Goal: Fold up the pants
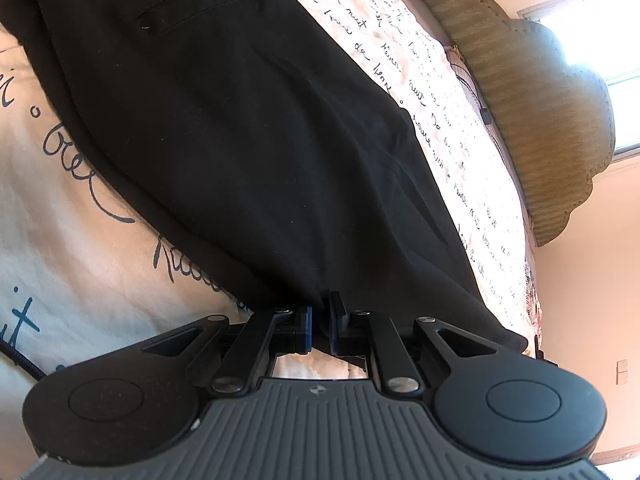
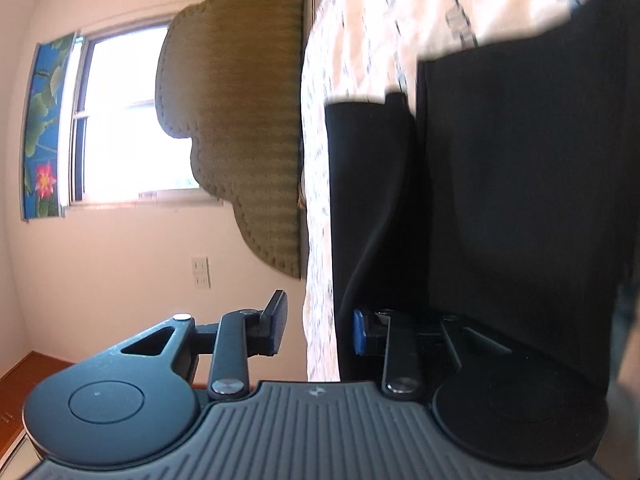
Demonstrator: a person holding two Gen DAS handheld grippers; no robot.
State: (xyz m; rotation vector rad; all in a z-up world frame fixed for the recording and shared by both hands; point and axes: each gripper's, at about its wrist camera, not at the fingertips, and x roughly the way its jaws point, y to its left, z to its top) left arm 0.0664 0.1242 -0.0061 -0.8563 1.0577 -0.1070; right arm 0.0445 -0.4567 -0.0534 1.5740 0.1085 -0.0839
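Fingers of your left gripper point(image 1: 320, 326) stand nearly together, pinched on the near edge of the black pants point(image 1: 240, 128), whose dark cloth bunches into the narrow gap between the blue-edged pads. Ahead of those fingers the pants run away in one long band across the script-printed bedspread point(image 1: 80, 216), a welt pocket point(image 1: 192, 6) showing at the far end, so the end you hold looks to be the hem. Beyond the cloth, to the right of the fingers, a woven headboard point(image 1: 536, 112) rises against the wall beside a bright window point(image 1: 600, 40).

Your right gripper point(image 2: 318, 328) is spread wide. Its left finger point(image 2: 274, 322) hangs in open air off the bed's edge; its right finger, blue pad point(image 2: 360, 332) showing, lies against the black fabric. An edge of the pants and a strip of bedspread sit between the two, but nothing is clamped. The view is motion-blurred, so how many layers lie there cannot be told.

By these views, the fold is at the grasping stage: one end secured, the other hand only lining up. The next move calls for you to close the right fingers on that edge, catching every layer, then lift both ends level and carry them toward the pocket end without dragging the bedspread.
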